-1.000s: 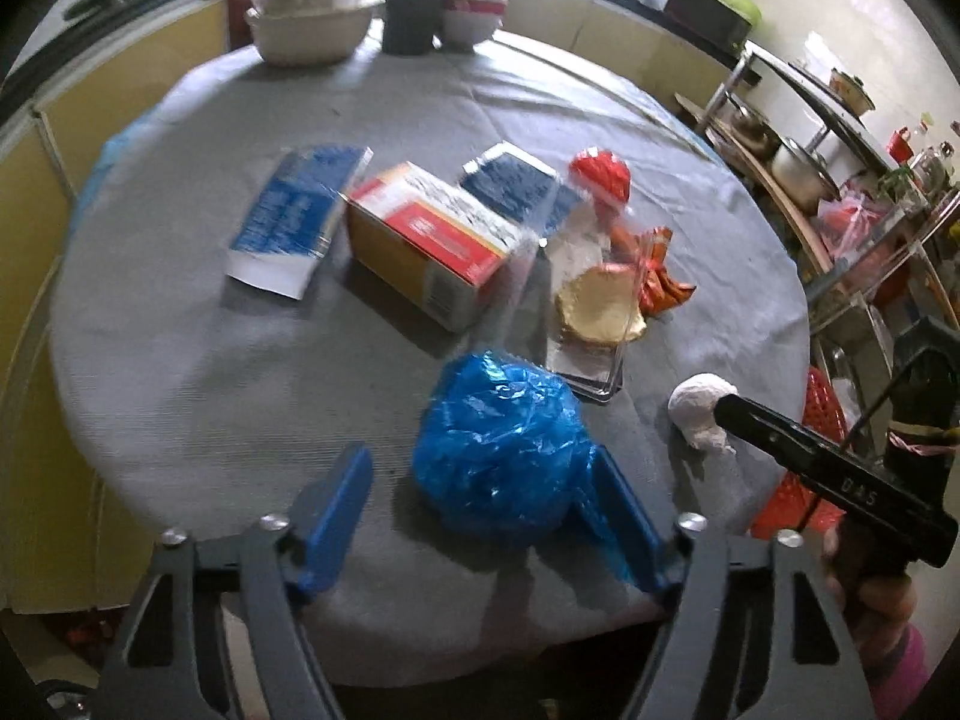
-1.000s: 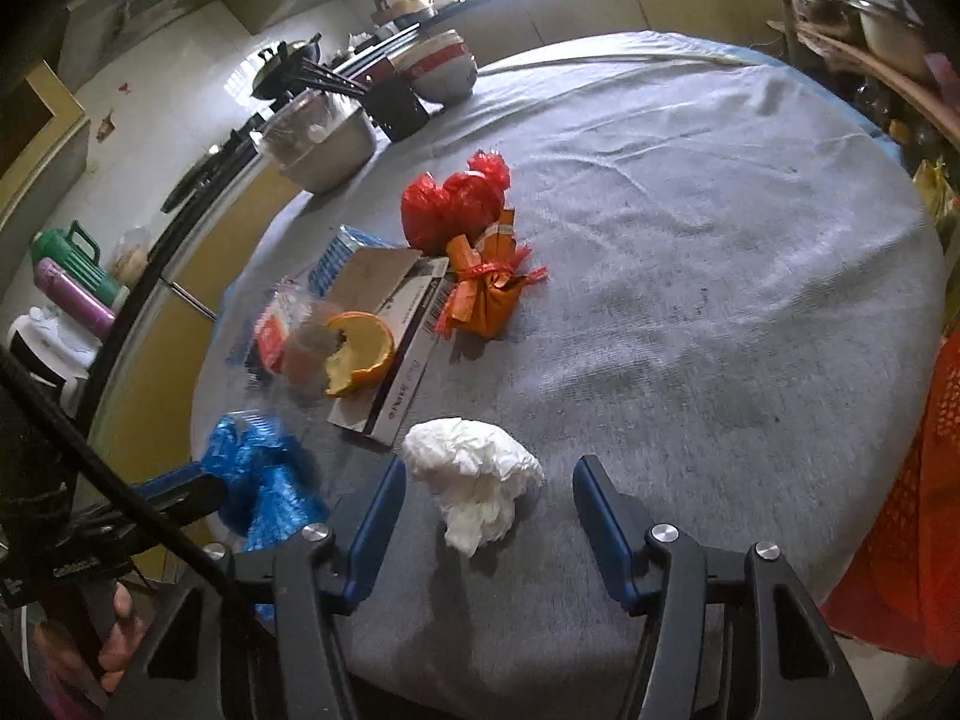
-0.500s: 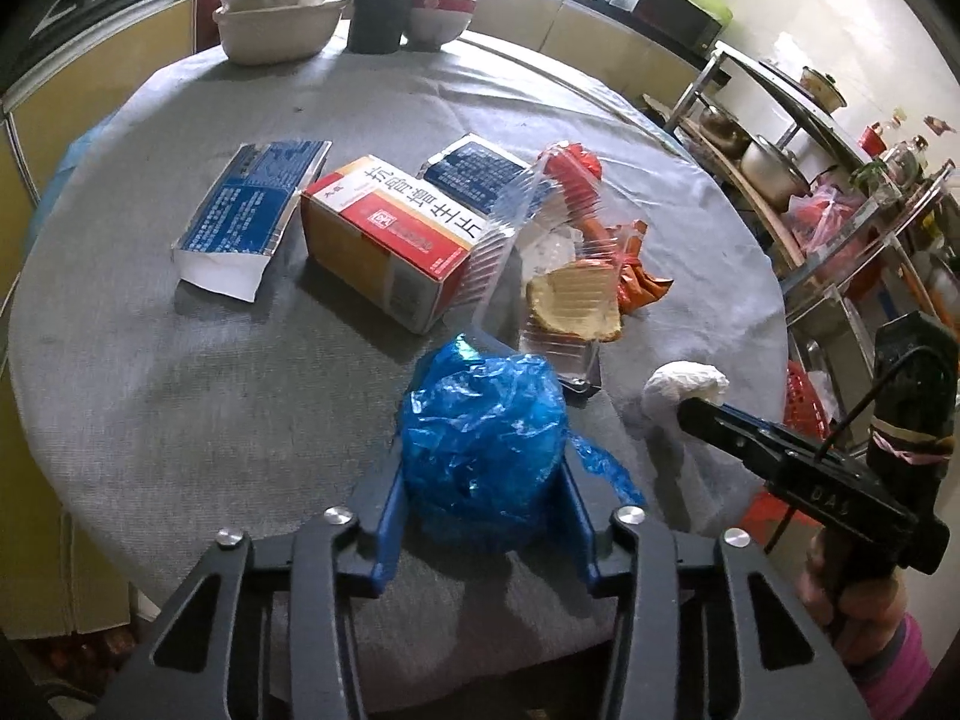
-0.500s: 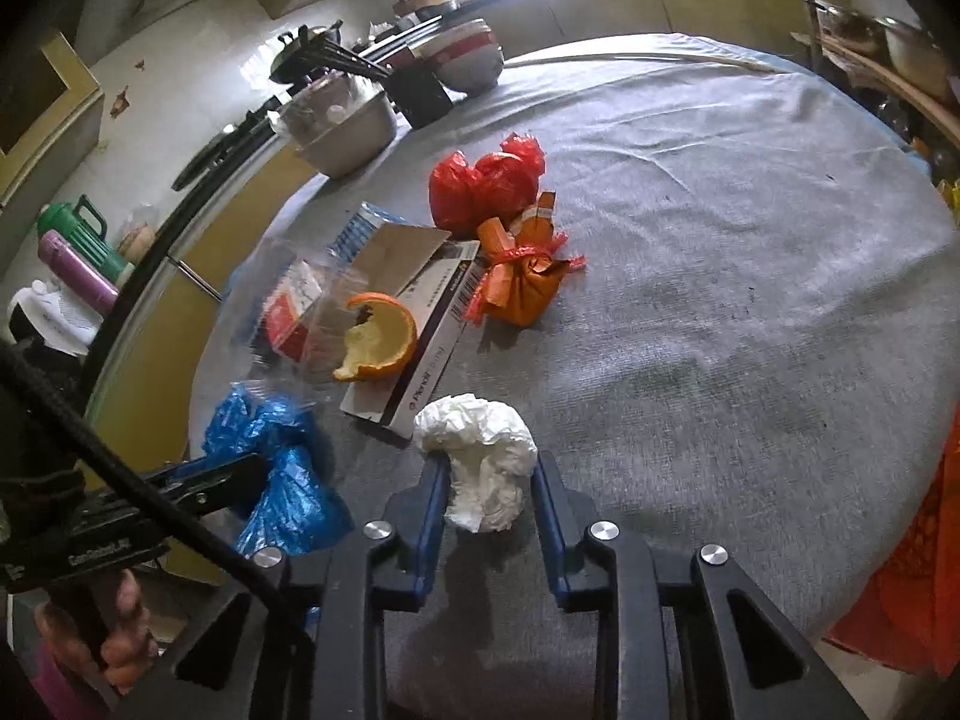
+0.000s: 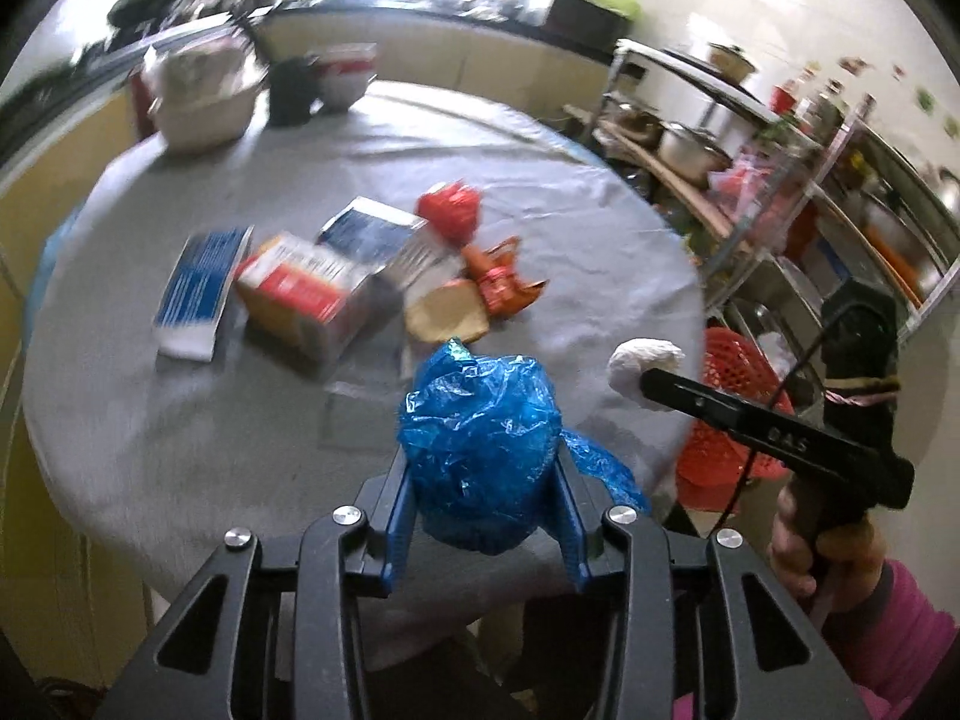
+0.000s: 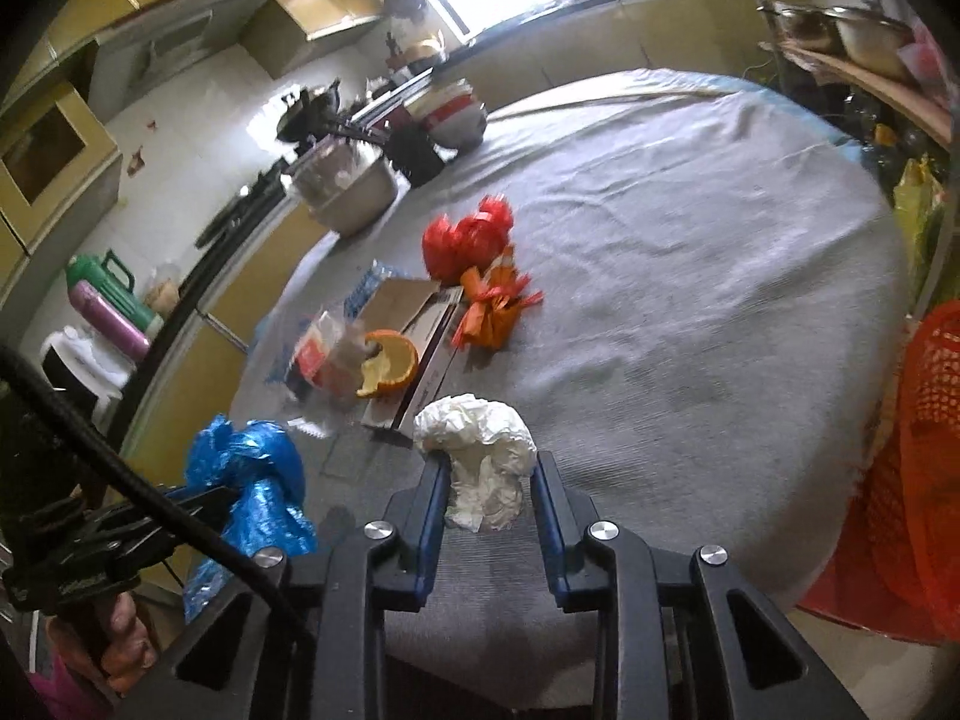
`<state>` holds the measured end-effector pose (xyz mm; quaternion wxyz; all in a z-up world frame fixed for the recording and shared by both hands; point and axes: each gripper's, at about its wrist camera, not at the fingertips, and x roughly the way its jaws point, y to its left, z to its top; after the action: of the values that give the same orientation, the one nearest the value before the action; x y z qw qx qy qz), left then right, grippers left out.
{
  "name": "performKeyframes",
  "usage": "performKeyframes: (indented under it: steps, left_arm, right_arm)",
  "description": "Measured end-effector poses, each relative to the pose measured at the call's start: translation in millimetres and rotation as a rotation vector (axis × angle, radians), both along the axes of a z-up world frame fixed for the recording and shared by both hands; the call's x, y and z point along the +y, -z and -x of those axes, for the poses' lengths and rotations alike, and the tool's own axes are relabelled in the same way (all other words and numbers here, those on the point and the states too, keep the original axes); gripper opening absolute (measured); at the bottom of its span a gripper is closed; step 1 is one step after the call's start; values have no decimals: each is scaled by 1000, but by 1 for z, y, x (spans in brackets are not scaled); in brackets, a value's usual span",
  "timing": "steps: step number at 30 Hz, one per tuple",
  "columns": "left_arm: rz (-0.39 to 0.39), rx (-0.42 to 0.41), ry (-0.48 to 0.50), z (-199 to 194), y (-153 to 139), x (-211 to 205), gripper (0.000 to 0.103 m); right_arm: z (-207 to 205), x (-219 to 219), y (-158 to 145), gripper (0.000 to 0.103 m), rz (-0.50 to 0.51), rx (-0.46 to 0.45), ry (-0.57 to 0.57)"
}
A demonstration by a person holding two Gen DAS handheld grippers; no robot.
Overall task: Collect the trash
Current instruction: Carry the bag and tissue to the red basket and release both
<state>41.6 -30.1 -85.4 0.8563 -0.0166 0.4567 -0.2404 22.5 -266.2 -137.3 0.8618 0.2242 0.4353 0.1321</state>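
Observation:
My left gripper (image 5: pixel 480 468) is shut on a crumpled blue plastic bag (image 5: pixel 480 444) and holds it above the near edge of the round grey table (image 5: pixel 180 420). The bag also shows in the right wrist view (image 6: pixel 258 480). My right gripper (image 6: pixel 489 480) is shut on a white paper wad (image 6: pixel 480 444), lifted off the cloth; the wad also shows in the left wrist view (image 5: pixel 642 357). Left on the table are a red bag (image 6: pixel 468 237), an orange wrapper (image 6: pixel 492 312), an orange peel (image 6: pixel 390 363), a red-and-white box (image 5: pixel 300 294) and blue cartons (image 5: pixel 198 288).
A red mesh basket (image 6: pixel 912 480) stands right of the table, below its edge; it also shows in the left wrist view (image 5: pixel 726 414). Bowls and a dark cup (image 5: pixel 294 96) stand at the table's far side. A shelf with pots (image 5: pixel 720 138) is on the right.
Both grippers closed, the left on the blue bag and the right on the white wad. Both then lifted their loads off the table and pulled back toward the near edge.

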Motion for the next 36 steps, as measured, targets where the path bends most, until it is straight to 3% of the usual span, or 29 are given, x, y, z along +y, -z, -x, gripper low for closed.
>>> performKeyframes:
  steps: [9,17,22,27,29,32,36]
  left_arm:
    - [-54,-60,188,-8,-19,-67,42]
    - [-61,-85,418,-12,-30,-179,43]
    - [-56,-74,540,-13,-29,-256,43]
    - [-96,-68,640,-5,-14,-325,46]
    - [-121,-62,667,-1,-4,-345,47]
    - [-148,-37,693,2,11,-369,58]
    - [-170,3,681,-8,25,-384,62]
  right_arm:
    - [31,-85,-23,30,-19,-58,208]
    - [87,-181,-38,30,32,-79,458]
    - [121,-231,-31,30,58,-37,611]
    - [143,-262,-15,30,56,18,691]
    - [146,-268,-7,30,48,38,714]
    - [152,-278,7,32,10,62,732]
    - [148,-285,22,33,-31,72,742]
